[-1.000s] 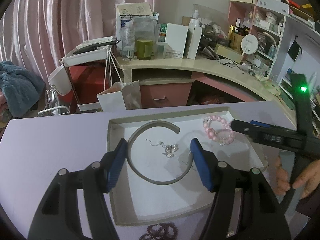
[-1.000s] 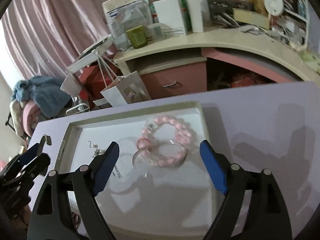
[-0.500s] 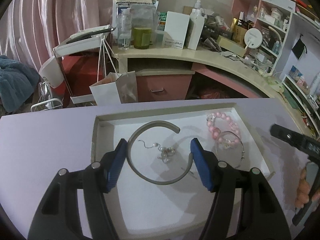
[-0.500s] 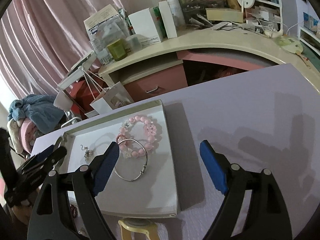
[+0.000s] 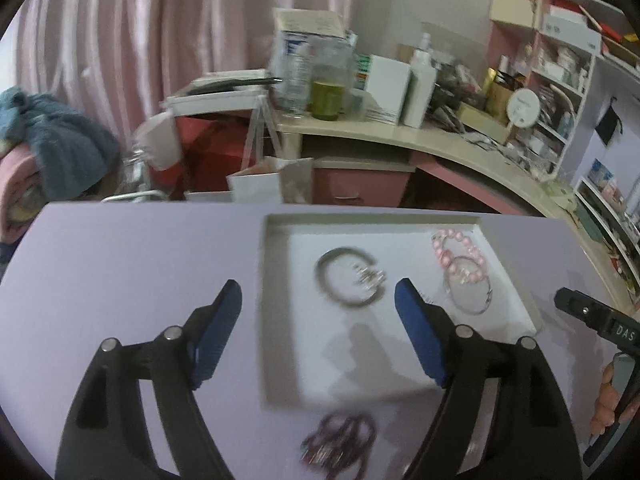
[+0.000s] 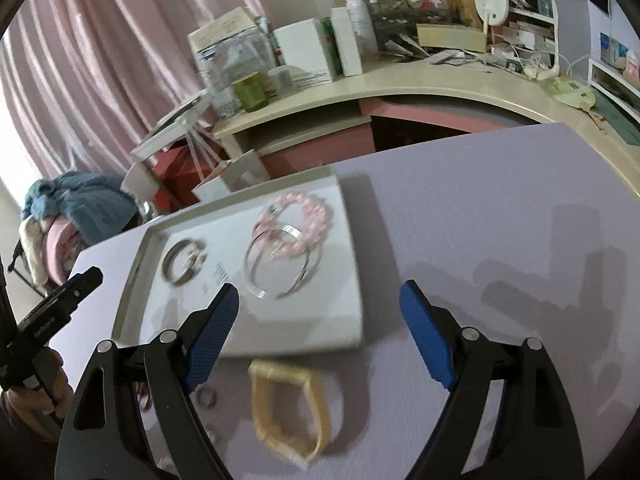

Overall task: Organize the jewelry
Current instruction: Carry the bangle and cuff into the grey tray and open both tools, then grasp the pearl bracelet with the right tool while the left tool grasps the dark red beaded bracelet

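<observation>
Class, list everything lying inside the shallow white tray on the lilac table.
Inside the shallow white tray: a grey open cuff bangle ringing small silver earrings, a pink bead bracelet and a thin silver bangle overlapping it. Nothing looks hidden.

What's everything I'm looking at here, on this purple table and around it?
Tray: one, white, on the purple table.
Open bangle: one, grey, in the tray, small silvery pieces on it.
Bead bracelet: one, pink, in the tray's far right part.
Thin bangle: one, silver, overlapping the bead bracelet.
Dark bead string: one, maroon, on the table in front of the tray.
Yellow band: one, cream-yellow, on the table in front of the tray.
Desk: one, cream and pink, cluttered, behind.
Curtain: pink, behind.
Left gripper: black, blue pads, jaws opening, nothing between.
Right gripper: same, open, empty.
</observation>
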A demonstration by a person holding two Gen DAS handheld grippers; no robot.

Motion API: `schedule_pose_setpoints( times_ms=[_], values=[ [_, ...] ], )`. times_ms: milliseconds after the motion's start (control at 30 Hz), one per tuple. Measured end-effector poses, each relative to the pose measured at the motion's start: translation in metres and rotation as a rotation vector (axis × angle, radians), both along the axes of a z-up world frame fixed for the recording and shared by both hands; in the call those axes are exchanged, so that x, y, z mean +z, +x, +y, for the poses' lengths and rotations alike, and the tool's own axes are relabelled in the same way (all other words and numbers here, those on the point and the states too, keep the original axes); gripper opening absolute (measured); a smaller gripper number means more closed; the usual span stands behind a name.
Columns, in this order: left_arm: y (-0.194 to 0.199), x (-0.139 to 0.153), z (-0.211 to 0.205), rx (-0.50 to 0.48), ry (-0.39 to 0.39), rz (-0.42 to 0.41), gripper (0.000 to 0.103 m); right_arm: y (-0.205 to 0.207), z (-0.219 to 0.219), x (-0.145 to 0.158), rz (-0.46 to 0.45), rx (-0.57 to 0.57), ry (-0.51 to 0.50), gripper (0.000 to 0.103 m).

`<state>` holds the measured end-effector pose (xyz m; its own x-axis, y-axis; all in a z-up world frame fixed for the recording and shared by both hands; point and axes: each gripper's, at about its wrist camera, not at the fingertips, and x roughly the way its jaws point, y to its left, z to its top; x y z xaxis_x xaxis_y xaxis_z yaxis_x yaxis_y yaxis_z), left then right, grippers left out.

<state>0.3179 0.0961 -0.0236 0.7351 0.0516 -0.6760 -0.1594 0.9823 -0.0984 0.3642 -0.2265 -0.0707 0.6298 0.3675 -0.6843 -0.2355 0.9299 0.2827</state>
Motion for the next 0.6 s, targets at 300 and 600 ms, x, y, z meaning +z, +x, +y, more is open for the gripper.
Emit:
schedule_pose_setpoints(
  times_ms=[300, 600],
  values=[
    [-0.104, 0.019, 0.017, 0.132, 0.002, -0.07, 0.084, -0.082, 0.029, -0.006, -0.034, 0.137, -0.025, 0.084],
    [-0.174, 0.031, 0.014, 0.164, 0.0, -0.113, 0.083, -0.153, 0.069, -0.039, -0.031, 0.275, -0.113, 0.077]
  ],
)
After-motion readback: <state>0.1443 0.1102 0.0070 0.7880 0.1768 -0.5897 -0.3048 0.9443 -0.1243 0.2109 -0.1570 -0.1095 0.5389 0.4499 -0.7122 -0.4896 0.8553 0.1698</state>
